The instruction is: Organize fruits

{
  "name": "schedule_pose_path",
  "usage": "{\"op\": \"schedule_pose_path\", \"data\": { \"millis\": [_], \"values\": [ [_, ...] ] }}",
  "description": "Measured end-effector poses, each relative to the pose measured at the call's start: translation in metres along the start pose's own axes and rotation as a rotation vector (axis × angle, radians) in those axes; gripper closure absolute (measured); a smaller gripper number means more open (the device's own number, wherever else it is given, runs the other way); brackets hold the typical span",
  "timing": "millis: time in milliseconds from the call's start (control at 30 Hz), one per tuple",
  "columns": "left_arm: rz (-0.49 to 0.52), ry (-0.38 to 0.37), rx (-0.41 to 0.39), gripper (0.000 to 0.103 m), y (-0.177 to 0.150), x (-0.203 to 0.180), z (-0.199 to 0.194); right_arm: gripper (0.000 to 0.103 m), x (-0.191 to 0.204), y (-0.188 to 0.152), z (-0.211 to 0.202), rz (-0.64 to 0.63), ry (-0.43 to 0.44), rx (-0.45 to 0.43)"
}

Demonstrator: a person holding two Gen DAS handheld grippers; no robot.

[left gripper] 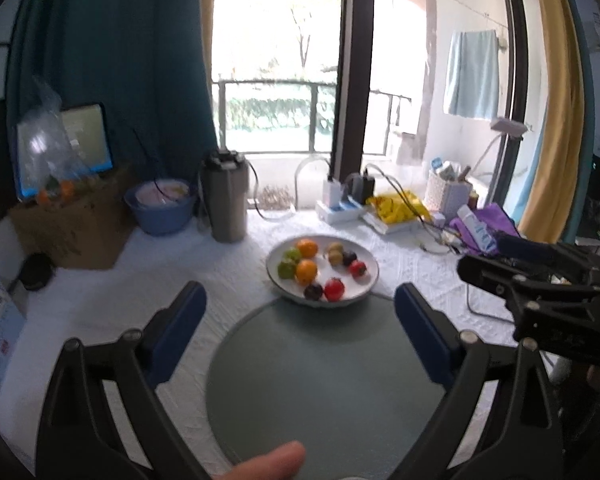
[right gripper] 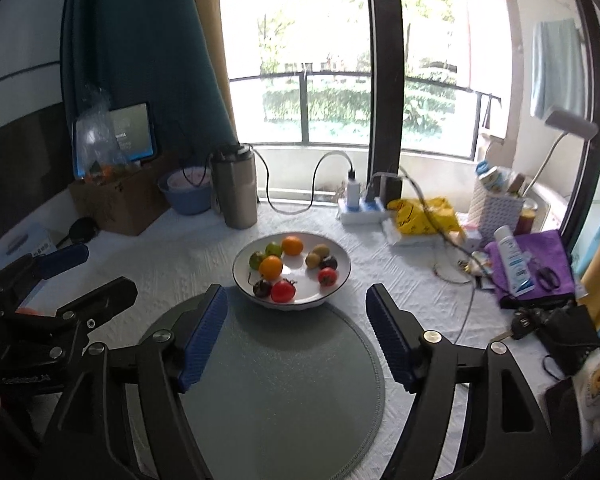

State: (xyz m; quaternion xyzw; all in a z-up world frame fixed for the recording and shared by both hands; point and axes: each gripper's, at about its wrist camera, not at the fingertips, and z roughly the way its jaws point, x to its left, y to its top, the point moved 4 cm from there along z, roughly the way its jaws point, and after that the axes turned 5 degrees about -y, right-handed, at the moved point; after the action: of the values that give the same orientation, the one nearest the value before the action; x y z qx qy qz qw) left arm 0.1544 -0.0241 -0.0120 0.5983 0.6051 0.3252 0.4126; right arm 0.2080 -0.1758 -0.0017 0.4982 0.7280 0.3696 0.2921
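Both claws are hanging over the table point(right gripper: 188, 256), each one released with nothing between its blue pads. The left claw point(left gripper: 300, 312) is spreading its jaws wide above the round grey-green placemat point(left gripper: 324, 384), and the white bowl point(left gripper: 364, 280) of fruit is sitting just beyond its fingertips, slightly toward its right finger, resting on the far edge of that mat. The right claw point(right gripper: 296, 312) is gaping a little less widely; the same bowl point(right gripper: 340, 260) is lying straight ahead of it, centred between its two fingers and just past their tips.

Inside the bowl, two oranges point(right gripper: 271, 267) and two green fruits point(right gripper: 273, 248) are keeping to the left side, two brownish kiwis point(right gripper: 313, 260) are lying at the right rear, and two red tomato-like fruits point(right gripper: 283, 291) with two dark plums point(right gripper: 262, 288) are sitting nearest the claws. A steel tumbler point(right gripper: 236, 188) is standing further back, left of the bowl. A thumb point(left gripper: 272, 464) is showing at the bottom of the left wrist view.
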Motion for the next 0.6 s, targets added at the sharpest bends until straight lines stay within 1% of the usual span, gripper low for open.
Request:
{"op": "schedule_pose_path", "data": {
  "millis": [67,167,233,300,467,600],
  "values": [
    [0.007,0.026,-0.040,0.007,0.007,0.000,-0.013,0.028,0.000,0.005,-0.013,0.000,-0.006,-0.022],
    [0.001,0.047,-0.070,0.007,0.016,0.003,-0.029,0.027,0.002,0.013,-0.031,0.003,-0.014,-0.051],
    [-0.004,0.053,-0.084,0.007,0.021,0.004,-0.038,0.022,0.002,0.017,-0.043,0.004,-0.019,-0.070],
    [0.000,0.059,-0.100,0.007,0.026,0.005,-0.048,0.020,0.002,0.022,-0.058,0.005,-0.030,-0.098],
    [0.006,0.053,-0.147,0.007,0.036,0.002,-0.073,0.019,0.001,0.033,-0.087,0.011,-0.053,-0.153],
    [0.025,0.068,-0.189,0.007,0.045,0.000,-0.094,0.018,0.002,0.039,-0.107,0.008,-0.071,-0.193]
  ]
}}
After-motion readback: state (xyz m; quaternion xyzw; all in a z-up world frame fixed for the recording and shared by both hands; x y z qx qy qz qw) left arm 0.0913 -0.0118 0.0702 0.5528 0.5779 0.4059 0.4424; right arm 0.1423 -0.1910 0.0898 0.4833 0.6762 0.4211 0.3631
